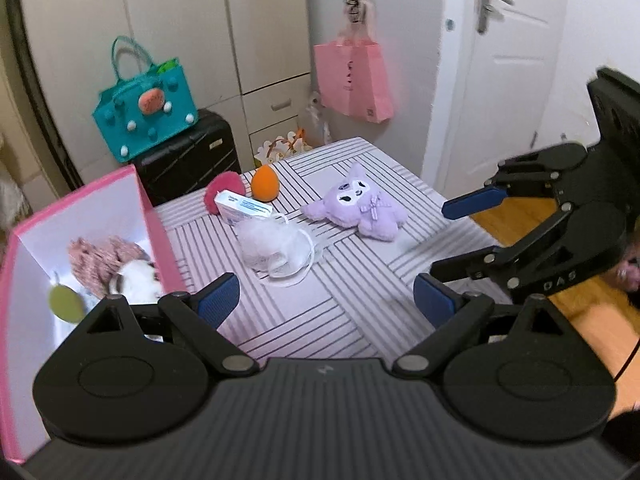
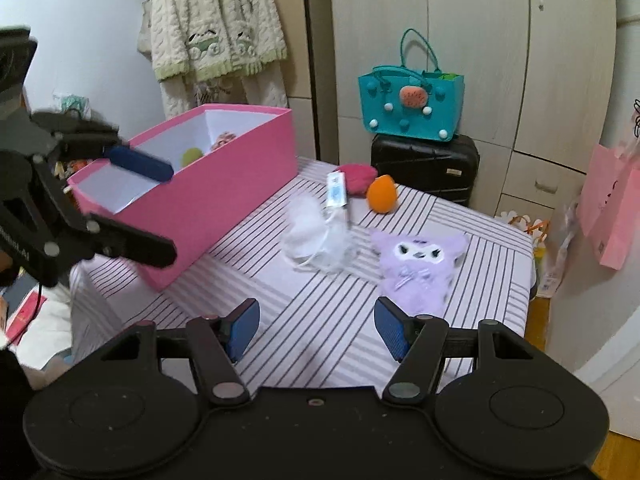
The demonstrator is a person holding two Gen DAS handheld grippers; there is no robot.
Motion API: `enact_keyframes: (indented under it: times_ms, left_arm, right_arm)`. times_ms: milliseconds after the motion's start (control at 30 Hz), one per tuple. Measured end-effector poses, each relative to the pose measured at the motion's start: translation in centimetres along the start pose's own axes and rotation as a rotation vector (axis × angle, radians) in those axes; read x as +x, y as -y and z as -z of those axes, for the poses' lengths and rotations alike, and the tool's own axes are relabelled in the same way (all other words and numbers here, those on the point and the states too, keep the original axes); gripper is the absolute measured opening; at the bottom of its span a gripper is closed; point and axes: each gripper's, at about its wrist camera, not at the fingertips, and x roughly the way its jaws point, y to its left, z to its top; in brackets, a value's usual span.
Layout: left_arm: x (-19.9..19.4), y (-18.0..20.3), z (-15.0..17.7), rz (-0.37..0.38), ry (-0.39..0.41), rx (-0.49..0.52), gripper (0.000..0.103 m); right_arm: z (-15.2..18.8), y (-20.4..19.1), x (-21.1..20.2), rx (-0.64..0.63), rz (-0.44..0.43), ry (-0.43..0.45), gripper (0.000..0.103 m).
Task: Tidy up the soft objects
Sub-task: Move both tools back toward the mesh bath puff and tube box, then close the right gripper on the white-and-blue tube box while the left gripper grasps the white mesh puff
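Both grippers, left [image 1: 326,300] and right [image 2: 316,330], wide open and empty; approach purple plush toy [image 2: 416,268], right of pink cardboard box [image 2: 224,196], squarely, squeezing its middle.

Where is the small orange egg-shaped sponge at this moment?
The orange egg-shaped sponge stands near the far edge of the striped table, beside the dark pink round puff and behind the white and blue carton.

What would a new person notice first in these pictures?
The big pink box at the table's left, already holding a pink knitted plush. Next, the purple plush toy lying on the striped tablecloth, right of a white mesh sponge. Both the left gripper and the right gripper hover open, empty.
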Motion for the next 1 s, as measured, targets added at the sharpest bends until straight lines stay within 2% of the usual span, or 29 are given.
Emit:
enact_keyframes:
  times_ms: [133, 200, 400, 533, 633, 833, 1000]
  left_arm:
    - [2.5, -0.1, -0.5, -0.001, 0.005, -0.077, 0.093]
    - [3.4, -0.1, -0.7, -0.030, 0.029, -0.092, 0.093]
    - [5.9, 0.4, -1.1, -0.106, 0.066, -0.115, 0.093]
    - [8.3, 1.2, -0.9, -0.191, 0.074, -0.144, 0.092]
    - [10.2, 1.9, -0.5, -0.253, 0.093, -0.159, 0.092]
    - [13.9, 1.5, -0.1, -0.286, 0.065, -0.210, 0.092]
    - [15.5, 0.9, 0.0, -0.341, 0.074, -0.235, 0.093]
  right_arm:
    - [-0.4, 2.5, 1.3, 0.057, -0.055, 0.015, 0.069]
    - [-0.6, 3.7, 1.9, 0.085, -0.076, 0.019, 0.069]
    - [-0.9, 6.2, 3.5, 0.129, -0.041, 0.018, 0.069]
    - [-1.9, 7.9, 5.3, 0.155, -0.041, -0.016, 0.069]
    - [-2.9, 8.5, 6.6, 0.157, -0.068, -0.043, 0.069]
    - [-4.9, 8.5, 8.9, 0.139, -0.124, -0.066, 0.069]
    - [-6.9, 8.0, 11.2, 0.123, -0.185, -0.073, 0.068]
